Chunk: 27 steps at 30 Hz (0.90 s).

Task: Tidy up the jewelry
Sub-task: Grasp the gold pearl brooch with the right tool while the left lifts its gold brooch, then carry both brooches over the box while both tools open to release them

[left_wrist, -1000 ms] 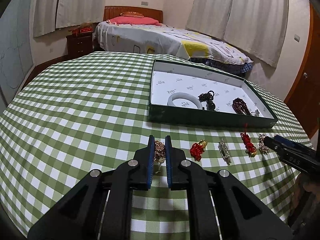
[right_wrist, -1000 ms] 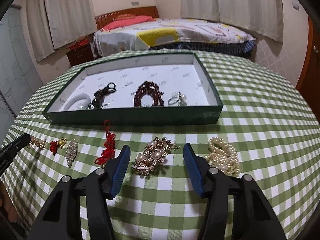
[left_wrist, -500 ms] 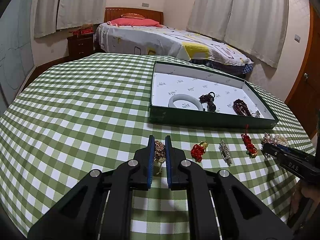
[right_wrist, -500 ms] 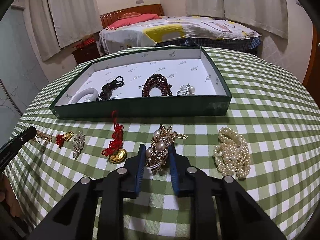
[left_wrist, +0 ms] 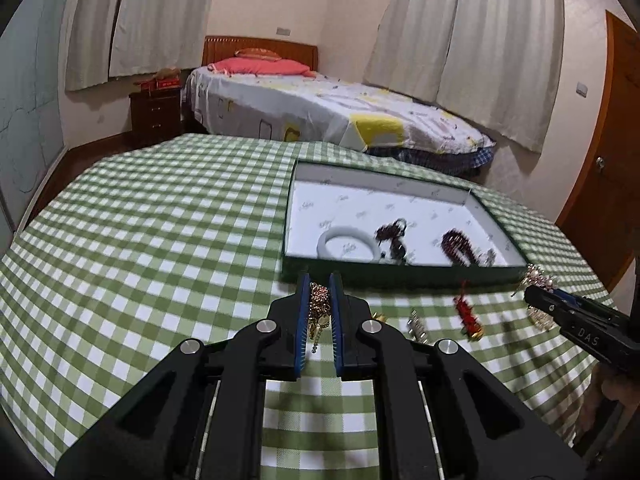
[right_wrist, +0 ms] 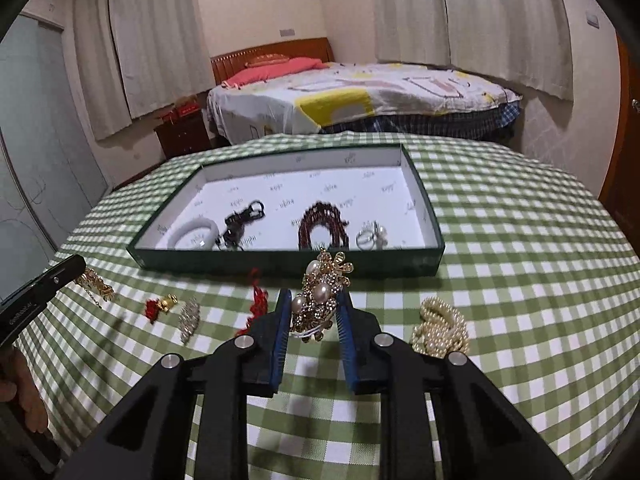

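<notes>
The right gripper [right_wrist: 312,314] is clamping a gold brooch [right_wrist: 320,294] set with pearls, its jaws having just been closing onto it, and the piece is now sitting between the blue pads, clear of the table [right_wrist: 520,248], in front of the near wall of the green box [right_wrist: 288,258]. The left gripper [left_wrist: 319,312] is pinching a fine gold chain [left_wrist: 319,308] with its jaws nearly together, a short tail dangling below the pads.

Going by size, the box is looking like a light, stiff cardboard tray that needs no lifting; pieces are only going in over its low rim. Inside it are lying a white bangle [right_wrist: 196,232], a dark cord piece [right_wrist: 242,220], a loop of dark red beads [right_wrist: 322,224] and a ring [right_wrist: 371,236].

The pearl strand [right_wrist: 440,328], heaped on the cloth to the right, is probably the heaviest loose piece, limp and slippery, so it is best taken across the bunched middle. The brooch is rigid but delicate, with thin petals and glued stones, so a gentle squeeze on the thick body is suiting it. The red knot charm [right_wrist: 258,304] is soft and light. The silver clip [right_wrist: 190,318] and the small red and gold charm [right_wrist: 160,306] are small, hard and likely to slip. The chain is the lightest and floppiest, liable to slide out if held loosely.
</notes>
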Available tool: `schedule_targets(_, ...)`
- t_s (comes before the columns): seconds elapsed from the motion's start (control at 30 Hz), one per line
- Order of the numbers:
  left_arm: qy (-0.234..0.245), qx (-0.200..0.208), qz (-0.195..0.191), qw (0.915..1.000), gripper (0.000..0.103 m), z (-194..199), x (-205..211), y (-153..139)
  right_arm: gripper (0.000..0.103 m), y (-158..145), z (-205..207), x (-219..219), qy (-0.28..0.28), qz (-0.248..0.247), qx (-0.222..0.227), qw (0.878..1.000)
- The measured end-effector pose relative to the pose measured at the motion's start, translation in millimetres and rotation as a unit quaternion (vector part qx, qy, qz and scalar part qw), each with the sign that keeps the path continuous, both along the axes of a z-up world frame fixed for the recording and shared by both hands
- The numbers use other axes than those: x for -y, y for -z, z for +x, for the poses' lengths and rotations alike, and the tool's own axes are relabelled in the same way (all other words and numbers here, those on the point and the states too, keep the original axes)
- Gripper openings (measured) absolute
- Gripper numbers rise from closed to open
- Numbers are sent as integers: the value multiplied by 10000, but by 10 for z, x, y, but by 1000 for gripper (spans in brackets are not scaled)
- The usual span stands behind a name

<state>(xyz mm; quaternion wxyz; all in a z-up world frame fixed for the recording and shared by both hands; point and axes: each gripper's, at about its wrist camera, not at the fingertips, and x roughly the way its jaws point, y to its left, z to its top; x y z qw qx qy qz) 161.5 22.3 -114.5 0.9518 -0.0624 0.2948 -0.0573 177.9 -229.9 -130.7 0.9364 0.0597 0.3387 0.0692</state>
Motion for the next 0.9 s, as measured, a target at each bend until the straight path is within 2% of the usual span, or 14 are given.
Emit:
schedule_targets(0.23,113,504,-120,9986,10,-14,67,-409,23,-252,23,31,-13,33,308,9995)
schedule_targets(0.53,333,1014,-259,9940,10,286,238,-837,23,-666,261,64,-57,-33,878,9961)
schedule_targets(0.7,435,1235,-179,9912,10,548,376,-967,23,-815,517,95,-83,-85,1109,9938)
schedule_targets(0.9,447,1349,-141,9898,10,881,490,-971,23,-810,835,116,-101,-147,1235,9922)
